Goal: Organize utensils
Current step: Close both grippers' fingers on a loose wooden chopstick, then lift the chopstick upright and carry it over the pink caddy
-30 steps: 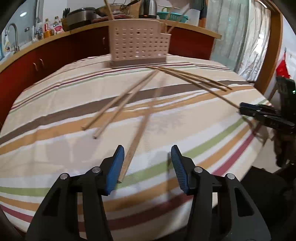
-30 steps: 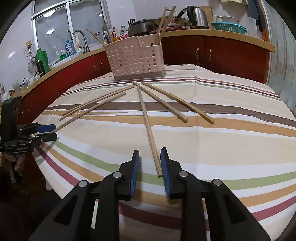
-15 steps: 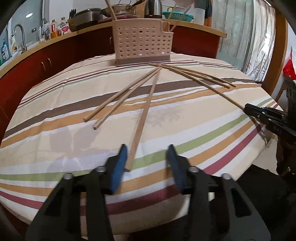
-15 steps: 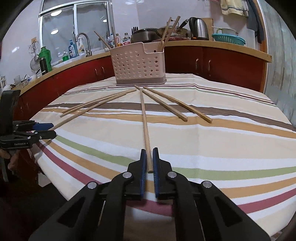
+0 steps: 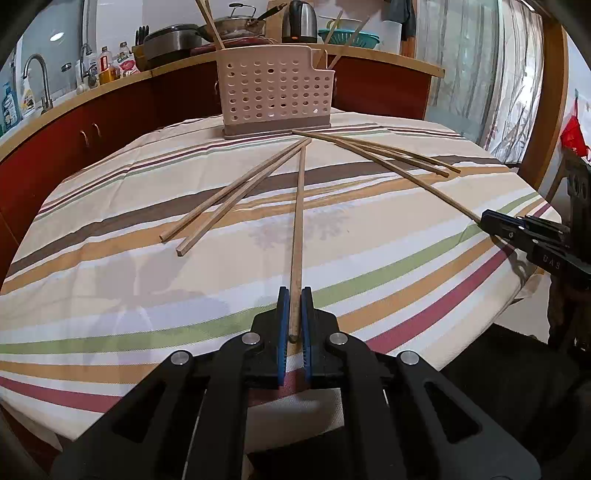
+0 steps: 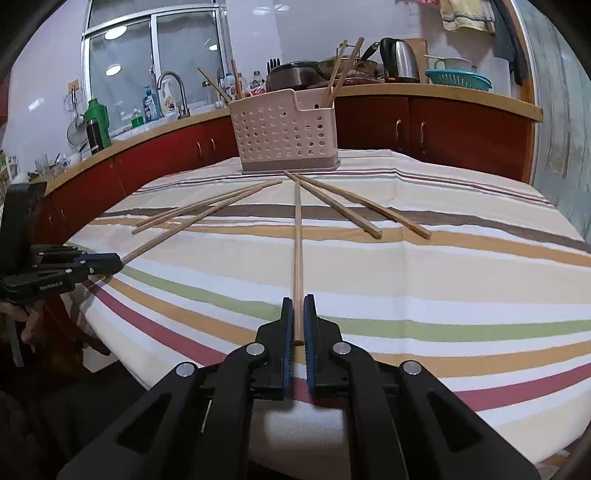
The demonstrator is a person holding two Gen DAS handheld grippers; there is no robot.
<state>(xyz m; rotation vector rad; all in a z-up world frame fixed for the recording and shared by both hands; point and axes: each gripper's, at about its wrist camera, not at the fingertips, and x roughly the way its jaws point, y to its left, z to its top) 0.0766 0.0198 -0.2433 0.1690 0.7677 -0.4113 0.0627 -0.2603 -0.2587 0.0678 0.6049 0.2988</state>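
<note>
Wooden chopstick pinched tight by the left gripper; right gripper clamps another chopstick near the table edge.

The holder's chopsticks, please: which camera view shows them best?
The right wrist view: the holder shows chopsticks standing clear on both sides. In the left wrist view the holder is as near, but its chopsticks blend into counter clutter, one cropped.
</note>
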